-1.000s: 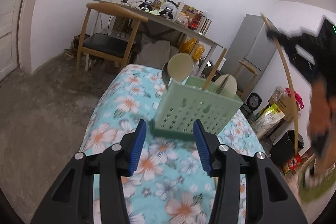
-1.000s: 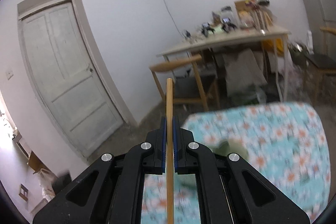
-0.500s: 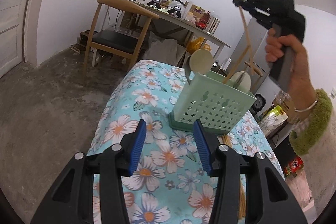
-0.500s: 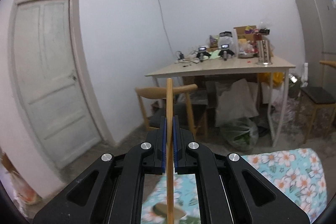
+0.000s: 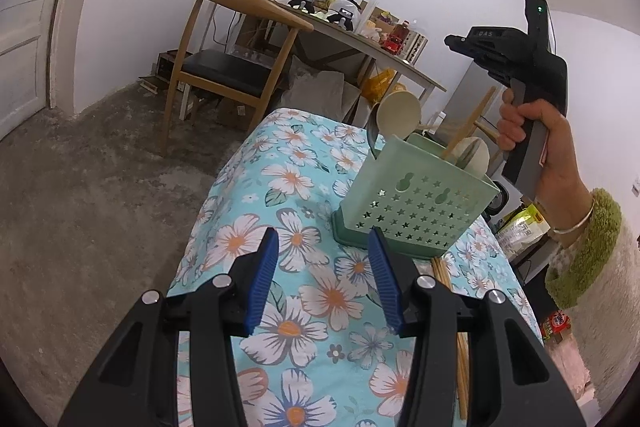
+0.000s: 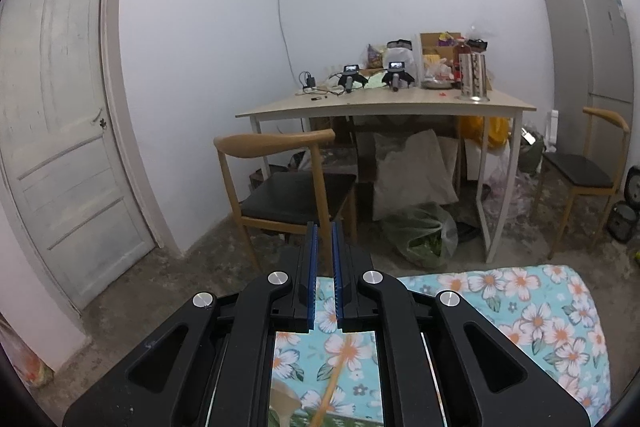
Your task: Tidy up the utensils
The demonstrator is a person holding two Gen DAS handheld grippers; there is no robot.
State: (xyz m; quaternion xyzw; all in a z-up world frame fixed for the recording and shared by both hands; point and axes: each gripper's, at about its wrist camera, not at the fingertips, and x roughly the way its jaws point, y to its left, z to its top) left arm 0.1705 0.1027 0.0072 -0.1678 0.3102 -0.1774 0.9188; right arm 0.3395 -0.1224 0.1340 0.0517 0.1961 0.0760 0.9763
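A pale green utensil caddy (image 5: 416, 203) with star-shaped holes stands on the floral tablecloth (image 5: 288, 187). It holds a cream spoon (image 5: 400, 111), a second pale spoon (image 5: 476, 155) and a wooden chopstick (image 5: 470, 125) that leans to the right. More chopsticks (image 5: 444, 275) lie flat on the cloth beside the caddy. My left gripper (image 5: 322, 239) is open just in front of the caddy, holding nothing. A hand (image 5: 532, 131) holds my right gripper (image 6: 323, 231) above the caddy. Its jaws are opening, with a narrow gap and nothing between them. The chopstick (image 6: 330, 387) shows below it.
Beyond the table's far end stand a wooden chair (image 5: 236, 67) and a cluttered desk (image 6: 384, 107). A white door (image 6: 60, 127) is at the left. A grey fridge (image 6: 592, 47) and a second chair (image 6: 580, 171) are at the right. Bags lie under the desk.
The right gripper held a chopstick upright between shut pads. That chopstick has left the jaws and stands in the caddy. The right hand has come down over the caddy.
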